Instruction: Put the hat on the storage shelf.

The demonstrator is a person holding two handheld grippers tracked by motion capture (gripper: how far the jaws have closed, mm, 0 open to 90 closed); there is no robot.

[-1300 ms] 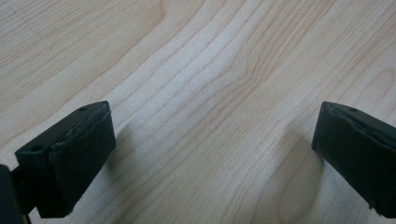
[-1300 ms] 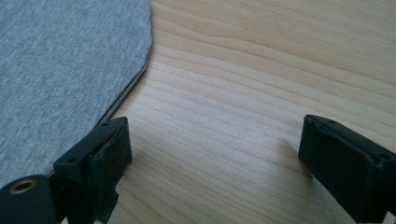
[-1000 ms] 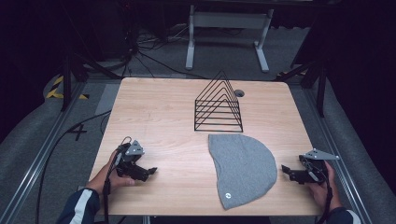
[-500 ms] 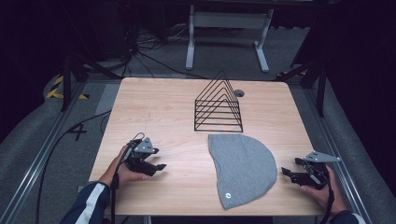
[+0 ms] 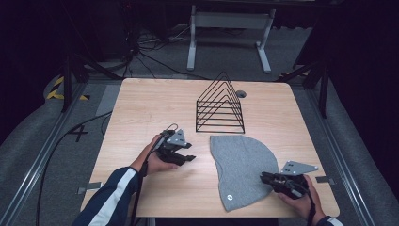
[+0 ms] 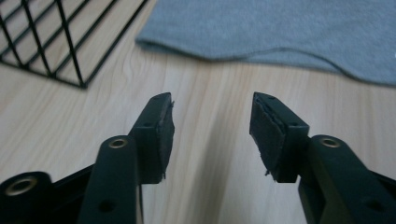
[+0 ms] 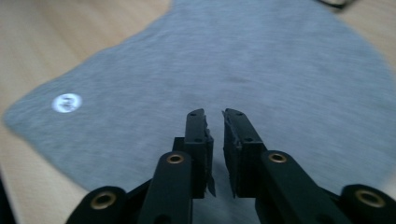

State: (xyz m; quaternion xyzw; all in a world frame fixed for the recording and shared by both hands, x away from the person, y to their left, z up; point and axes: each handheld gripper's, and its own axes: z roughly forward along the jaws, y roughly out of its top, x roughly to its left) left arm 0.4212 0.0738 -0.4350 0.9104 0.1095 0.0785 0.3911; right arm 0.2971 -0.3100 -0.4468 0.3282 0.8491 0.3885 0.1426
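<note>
The left gripper [image 5: 187, 158] has moved in from the table's near left part toward the grey hat [image 5: 242, 169], its jaws closing partway with only bare wood between them. The right gripper [image 5: 264, 177] has slid from the table's right edge onto the hat's side, its jaws closing almost together above the cloth.

Quick count of what's on the tabletop [image 5: 141, 108]: one grey beanie [image 5: 242, 165] with one small round white logo patch [image 5: 229, 197] on it, one black wire rack [image 5: 219, 106] made of five triangle frames, and two handheld grippers, the left gripper [image 5: 187, 157] and the right gripper [image 5: 264, 178], with two black fingers [image 6: 159, 135] each. One grommet hole [image 5: 241, 94] sits past the rack, far from either pair of fingers.
</note>
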